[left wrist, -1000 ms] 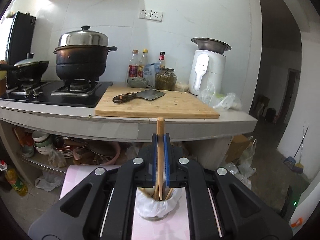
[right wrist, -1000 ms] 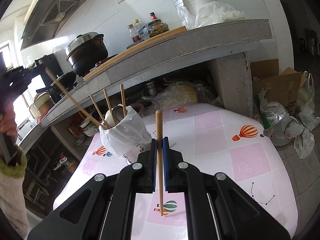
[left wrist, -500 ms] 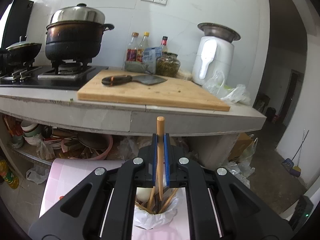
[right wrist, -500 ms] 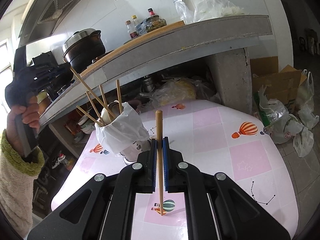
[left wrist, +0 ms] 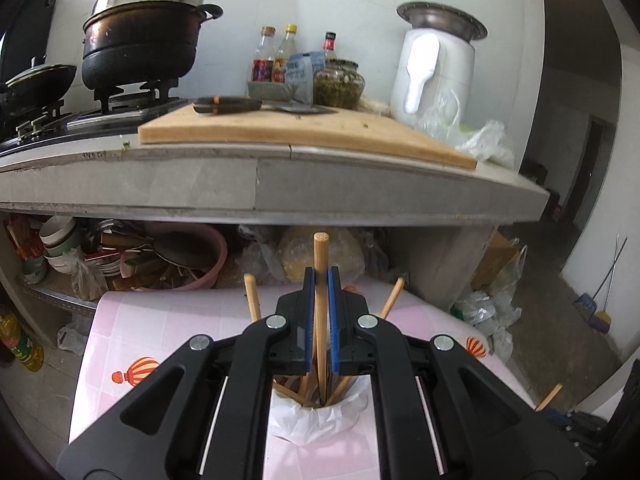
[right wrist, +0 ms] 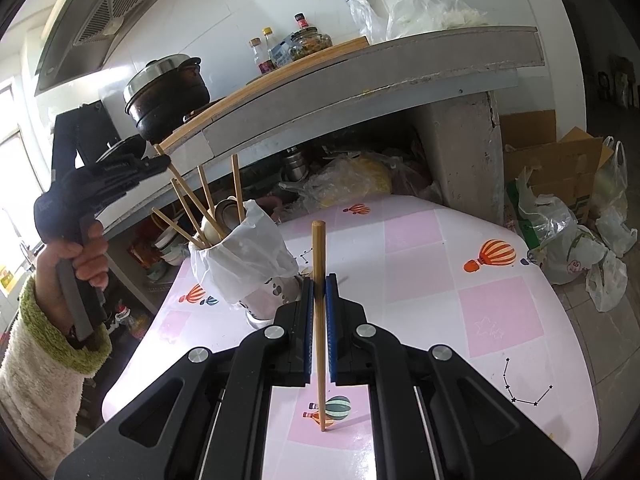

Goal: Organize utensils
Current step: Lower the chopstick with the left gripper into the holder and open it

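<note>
Closest in the right wrist view, the right claw (right wrist: 319, 292) is clamped on a single wooden chopstick (right wrist: 319, 264) that stands nearly upright between its blue pads, its lower tip hanging just above the pink checked bench (right wrist: 500, 312) near a printed balloon. At about ten o'clock from that claw stands the utensil cup (right wrist: 264, 296), lined with a white plastic bag (right wrist: 244, 256) and holding several chopsticks that fan out toward eleven o'clock, with a spoon-like utensil among them. Farther out at nine o'clock, a hand (right wrist: 86, 256) in a fuzzy cream sleeve with a green cuff grips the handle of the left claw (right wrist: 162, 160), which is closed on a long chopstick (right wrist: 188, 196) slanting down into the cup.

In the left wrist view, the left claw (left wrist: 321, 276) pinches that chopstick (left wrist: 321, 252) tightly; the stick runs down between the blue pads into the bag-lined cup (left wrist: 320, 420) directly below, at six o'clock. Two other chopstick ends rise at eleven and one o'clock beside the claw. Beyond, at twelve o'clock, a grey kitchen counter (left wrist: 256, 184) carries a wooden cutting board (left wrist: 304, 132) with a cleaver (left wrist: 260, 106) on it, bottles and a jar behind, a white appliance (left wrist: 432, 76) at one o'clock, and a dark lidded pot (left wrist: 144, 36) on the stove at ten o'clock. Bowls and pans crowd the shelf under the counter.
</note>
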`<state>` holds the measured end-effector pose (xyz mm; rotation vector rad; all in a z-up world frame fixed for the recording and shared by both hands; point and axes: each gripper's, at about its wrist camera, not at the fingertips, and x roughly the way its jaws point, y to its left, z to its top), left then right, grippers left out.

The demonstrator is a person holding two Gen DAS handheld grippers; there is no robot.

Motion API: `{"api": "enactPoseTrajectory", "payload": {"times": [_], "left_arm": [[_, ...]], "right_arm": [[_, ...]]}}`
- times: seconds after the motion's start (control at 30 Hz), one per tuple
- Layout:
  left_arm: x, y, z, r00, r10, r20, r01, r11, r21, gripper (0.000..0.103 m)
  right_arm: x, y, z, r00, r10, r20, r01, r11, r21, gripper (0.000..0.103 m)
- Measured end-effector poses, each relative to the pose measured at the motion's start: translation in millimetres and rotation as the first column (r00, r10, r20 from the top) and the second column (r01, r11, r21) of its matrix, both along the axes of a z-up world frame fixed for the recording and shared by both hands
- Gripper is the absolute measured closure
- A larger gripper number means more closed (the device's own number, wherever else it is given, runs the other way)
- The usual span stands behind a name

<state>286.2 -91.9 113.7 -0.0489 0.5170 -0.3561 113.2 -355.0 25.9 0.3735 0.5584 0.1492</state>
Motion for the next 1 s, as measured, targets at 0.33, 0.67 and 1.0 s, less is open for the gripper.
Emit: {"api": "enactPoseTrajectory", "payload": {"times": [0.33,0.67,1.0], "left_arm": [[-3,-16,-28,1.000,-0.011,-0.026,0.013,0.997,0.082,0.097],[-8,-24,-39,1.000,0.007,0.003,-0.008,0.986,0.166,0.097],[-5,-7,-39,0.998,0.064,-0.028,-0.059,0.984,0.166,0.073]], "right_arm": [[-1,-1,-2,1.000,0.002,0.000,-0.002,1.000,0.011,0.097],[-2,-3,-3,1.000,0.003,0.001,-0.003,1.000,0.016,0.097],[-1,-3,-3,1.000,0.003,0.001,-0.003,1.000,0.014,0.097]]}}
